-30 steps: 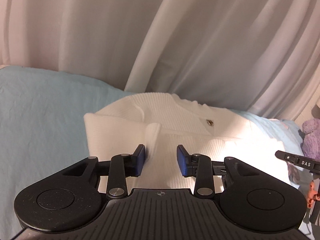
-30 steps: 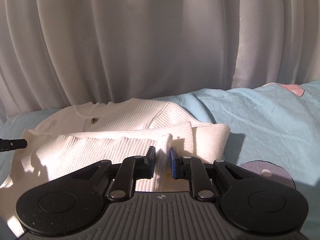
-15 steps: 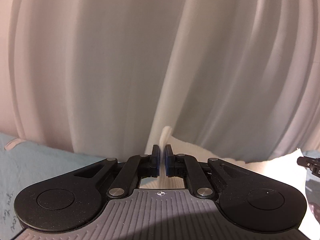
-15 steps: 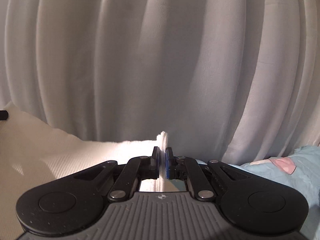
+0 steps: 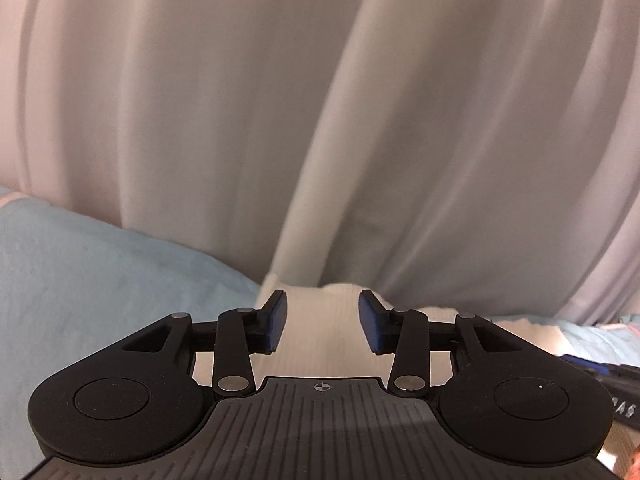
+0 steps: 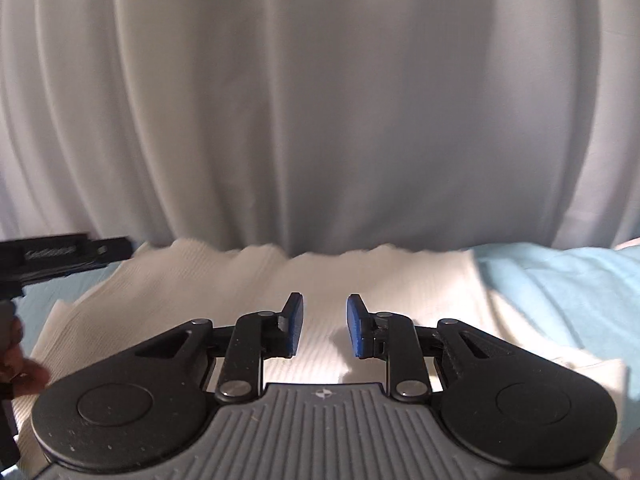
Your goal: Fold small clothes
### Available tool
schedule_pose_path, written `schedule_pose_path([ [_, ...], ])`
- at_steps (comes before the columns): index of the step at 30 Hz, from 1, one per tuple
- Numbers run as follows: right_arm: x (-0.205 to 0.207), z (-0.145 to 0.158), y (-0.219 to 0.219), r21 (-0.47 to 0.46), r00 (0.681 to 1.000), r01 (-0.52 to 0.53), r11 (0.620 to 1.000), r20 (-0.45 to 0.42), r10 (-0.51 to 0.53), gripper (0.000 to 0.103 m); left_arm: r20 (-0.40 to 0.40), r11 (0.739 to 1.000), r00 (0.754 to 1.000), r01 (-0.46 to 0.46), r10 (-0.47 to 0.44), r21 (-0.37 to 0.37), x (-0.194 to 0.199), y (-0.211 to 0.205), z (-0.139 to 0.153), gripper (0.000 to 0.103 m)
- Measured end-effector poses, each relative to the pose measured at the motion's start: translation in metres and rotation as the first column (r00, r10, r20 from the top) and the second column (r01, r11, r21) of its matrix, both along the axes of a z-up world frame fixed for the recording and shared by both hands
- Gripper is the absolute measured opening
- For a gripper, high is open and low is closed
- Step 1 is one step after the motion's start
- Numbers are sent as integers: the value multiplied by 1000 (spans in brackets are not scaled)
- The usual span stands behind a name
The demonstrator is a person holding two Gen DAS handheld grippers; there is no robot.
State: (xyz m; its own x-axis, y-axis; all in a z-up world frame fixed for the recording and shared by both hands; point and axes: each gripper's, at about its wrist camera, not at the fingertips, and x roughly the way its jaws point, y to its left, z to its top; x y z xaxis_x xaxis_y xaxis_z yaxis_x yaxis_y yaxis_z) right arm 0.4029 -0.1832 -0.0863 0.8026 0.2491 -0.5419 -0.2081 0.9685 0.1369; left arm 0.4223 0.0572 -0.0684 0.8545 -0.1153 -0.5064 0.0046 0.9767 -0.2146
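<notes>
L gripper point(image 5: 322, 322) + R gripper point(image 6: 323, 325): jaws just been opening, now part open, nothing pinched; knit under gap only. White knit garment point(image 6: 248, 280) lies flat on blue bedsheet point(image 6: 560, 280), near curtain point(image 6: 320, 100). Fold appears laid over; likely left: check, maybe another fold.

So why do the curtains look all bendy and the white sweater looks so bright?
Left wrist view: the fisheye lens bows the curtain folds outward, and the picture is a bit smeary. Right wrist view: the curtain bulges the same way; the white sweater glows where light hits it, with a small shadow by the open right gripper; the dark thing at the left edge is blurred.
</notes>
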Motion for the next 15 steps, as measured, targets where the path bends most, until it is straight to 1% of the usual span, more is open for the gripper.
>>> schedule_pose_path([
  [1, -1, -7, 10, -30, 1000, -22, 999, -7, 22, 23, -17, 1000, 1000, 4, -4, 9, 4, -3, -5, 44],
  [2, 0, -11, 15, -66, 1000, -19, 998, -7, 19, 23, -30, 1000, 1000, 2, -1, 24, 7, -6, -10, 44],
  [3, 2, -14, 15, -82, 1000, -6, 997, -17, 4, 23, -44, 999, 999, -4, 5, 35, 10, -7, -15, 44],
  [5, 13, -8, 0, -42, 999, 42, 998, -21, -43, 23, -79, 998, 996, -42, 45, 39, 16, -3, -21, 44],
  [7, 21, -8, -20, -84, 991, 128, 988, -17, -130, 20, -79, 997, 994, -70, 71, 22, 20, 5, -23, 44],
  [8, 25, -8, -35, -65, 988, 154, 986, -20, -156, 17, -83, 997, 994, -74, 76, 27, 23, 7, -22, 44],
  [9, 27, -8, -45, -54, 983, 179, 982, -19, -180, 11, -82, 997, 994, -68, 71, 34, 24, 7, -22, 43],
  [11, 30, -8, -67, -40, 964, 264, 964, -25, -265, 10, -81, 997, 995, -59, 63, 57, 28, 8, -25, 44],
  [12, 30, -8, -74, -18, 956, 291, 956, -32, -292, 10, -80, 996, 995, -59, 64, 62, 27, 5, -29, 44],
  [13, 30, -8, -75, -10, 953, 300, 954, -35, -300, 11, -81, 996, 995, -61, 66, 63, 27, 4, -30, 44],
  [15, 29, -6, -63, -80, 958, 283, 956, -16, -285, 12, -83, 995, 994, -61, 67, 75, 27, 0, -30, 44],
])
